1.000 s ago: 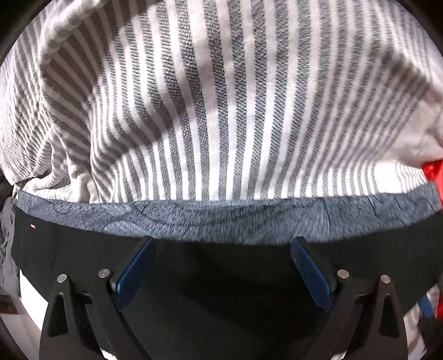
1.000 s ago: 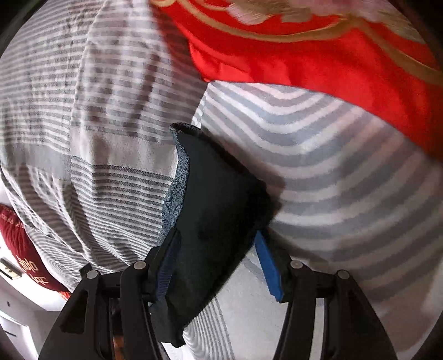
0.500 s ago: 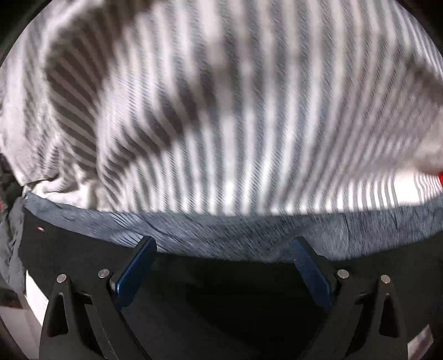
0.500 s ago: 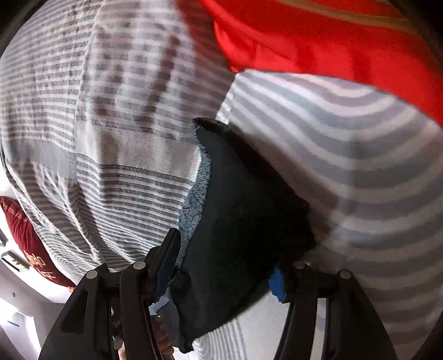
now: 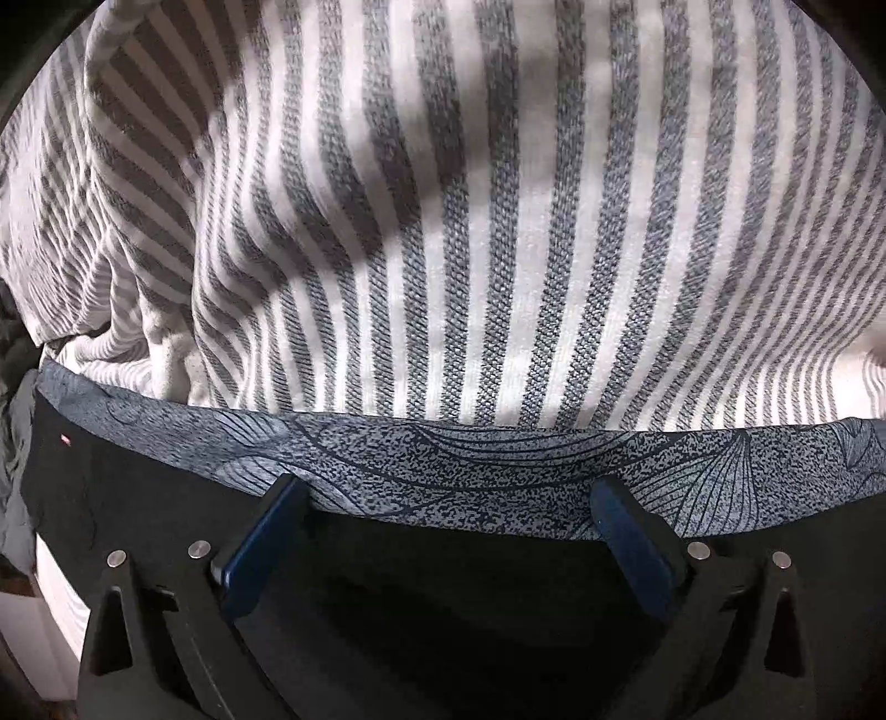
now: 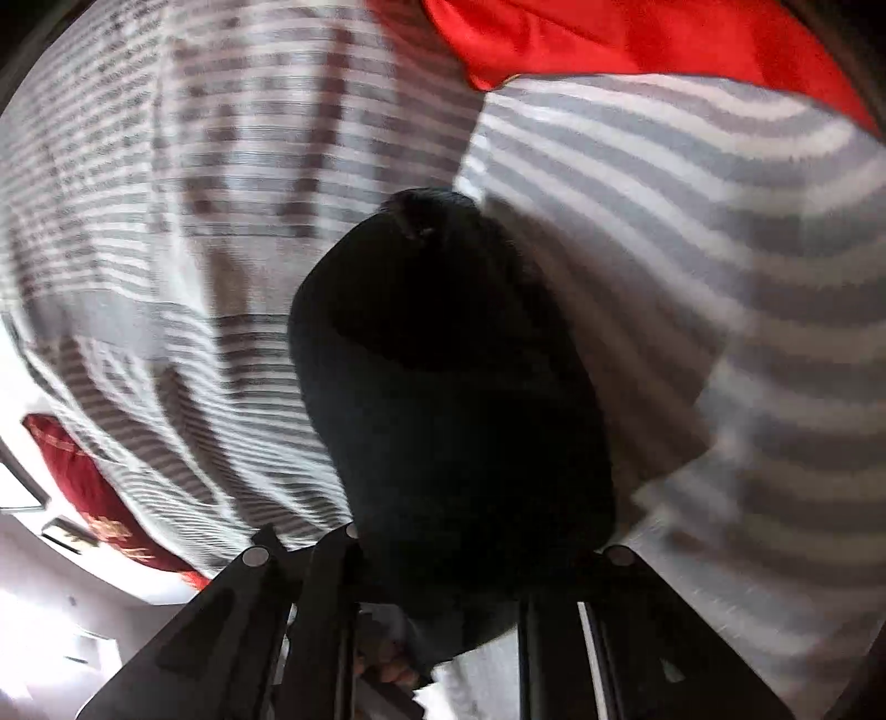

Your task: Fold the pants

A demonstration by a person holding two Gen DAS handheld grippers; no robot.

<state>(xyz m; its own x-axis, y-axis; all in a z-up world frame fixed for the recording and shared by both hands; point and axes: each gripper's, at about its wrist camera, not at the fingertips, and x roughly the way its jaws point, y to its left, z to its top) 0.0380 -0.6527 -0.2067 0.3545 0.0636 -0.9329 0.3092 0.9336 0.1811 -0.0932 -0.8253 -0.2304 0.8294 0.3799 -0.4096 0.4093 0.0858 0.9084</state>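
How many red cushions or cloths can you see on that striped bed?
2, in the right wrist view: one bright red cloth at the top, beyond the black pants, and one darker red cushion at the lower left edge. Others may lie out of view.

Grey-striped bed cover (image 5: 443,232) under black pants (image 5: 166,498), red pillow (image 6: 637,33).
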